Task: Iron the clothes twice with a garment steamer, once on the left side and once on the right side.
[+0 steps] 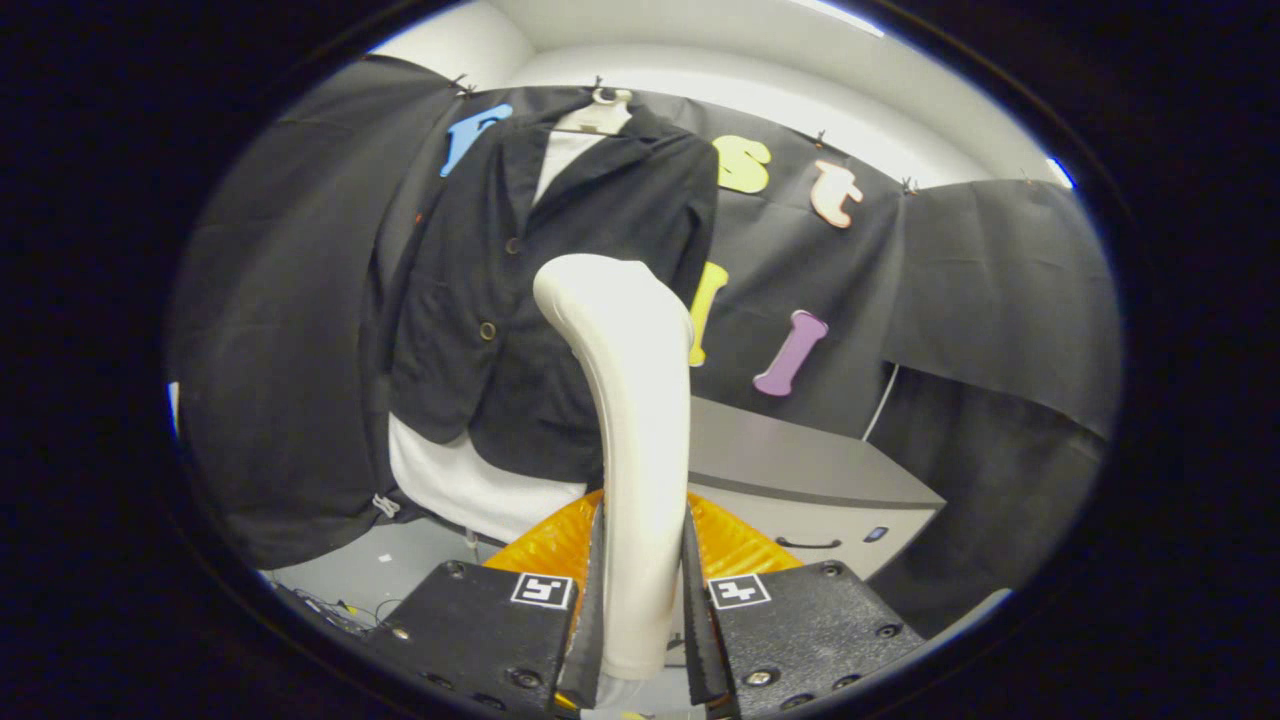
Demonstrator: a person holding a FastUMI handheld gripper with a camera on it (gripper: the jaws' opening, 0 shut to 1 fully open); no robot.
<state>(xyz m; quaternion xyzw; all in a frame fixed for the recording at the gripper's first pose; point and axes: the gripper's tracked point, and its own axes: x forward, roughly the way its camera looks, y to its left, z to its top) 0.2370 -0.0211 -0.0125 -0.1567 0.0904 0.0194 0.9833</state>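
Observation:
A white garment steamer (630, 400) stands upright between my fingers, its curved head rising in front of the clothes. My gripper (642, 590) is shut on the steamer's handle, both fingers pressing its sides. Beyond it a dark blazer (540, 290) hangs on a hanger (598, 112) over a white garment (470, 485) whose hem shows below the blazer. The steamer head sits ahead of the blazer's right half; I cannot tell whether it touches the fabric.
An orange ribbed object (735, 545) lies just behind the fingers at the steamer's base. A grey cabinet (800, 470) with a drawer handle stands to the right. Black cloth walls surround the booth, and cables lie on the floor at the lower left.

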